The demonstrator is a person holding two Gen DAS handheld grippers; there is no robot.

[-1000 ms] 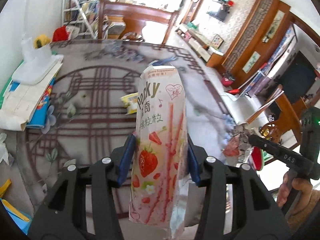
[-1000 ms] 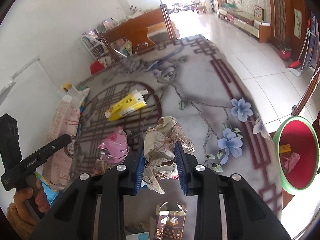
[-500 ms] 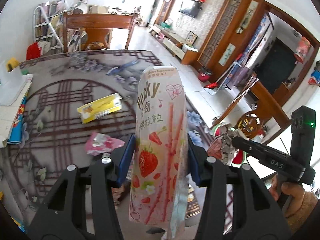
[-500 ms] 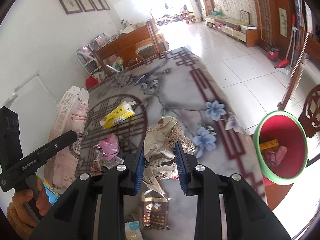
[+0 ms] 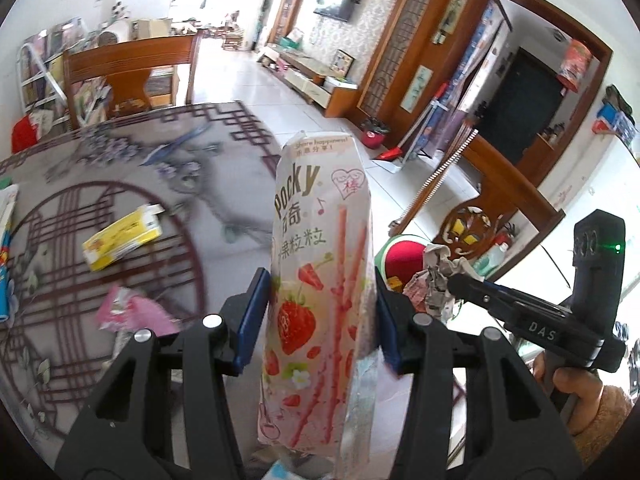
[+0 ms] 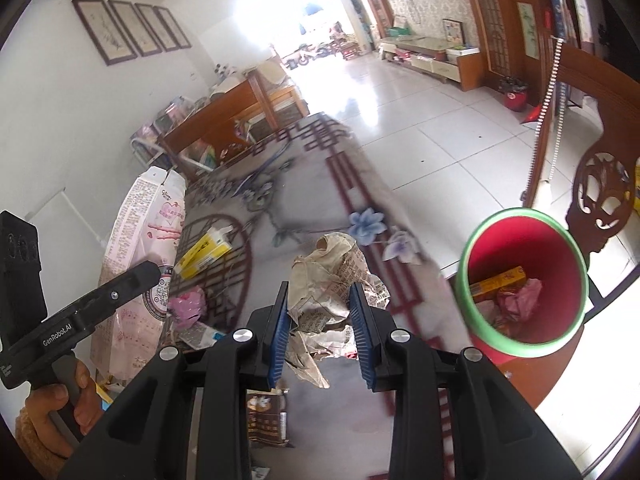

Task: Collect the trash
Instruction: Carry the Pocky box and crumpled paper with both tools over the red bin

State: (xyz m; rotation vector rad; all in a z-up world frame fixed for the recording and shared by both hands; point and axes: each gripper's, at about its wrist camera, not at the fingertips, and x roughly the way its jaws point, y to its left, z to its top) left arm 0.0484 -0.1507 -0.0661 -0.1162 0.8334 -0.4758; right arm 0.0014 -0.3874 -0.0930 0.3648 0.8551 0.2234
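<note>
My left gripper [image 5: 322,316] is shut on a tall pink Pocky box [image 5: 320,264], held upright above the table; the same box [image 6: 140,248] shows at the left of the right wrist view. A crumpled newspaper wad [image 6: 328,280] is clamped in my right gripper [image 6: 322,312], which is shut on it; the wad [image 5: 434,280] also appears right of the Pocky box. A red trash bin with a green rim [image 6: 480,320] stands on the floor right of the table, holding a yellow box and pink wrapper. Only its top [image 5: 400,252] peeks out in the left wrist view.
On the patterned table [image 5: 120,168] lie a yellow box [image 5: 124,236], a pink wrapper [image 5: 136,312] and a brown packet [image 6: 266,416]. A carved wooden chair [image 6: 600,196] stands behind the bin. Another wooden chair [image 5: 128,76] is at the table's far end.
Both grippers have swung right with their loads. The bin has come closer and nearer the centre in the right wrist view, and now shows in the left wrist view.
</note>
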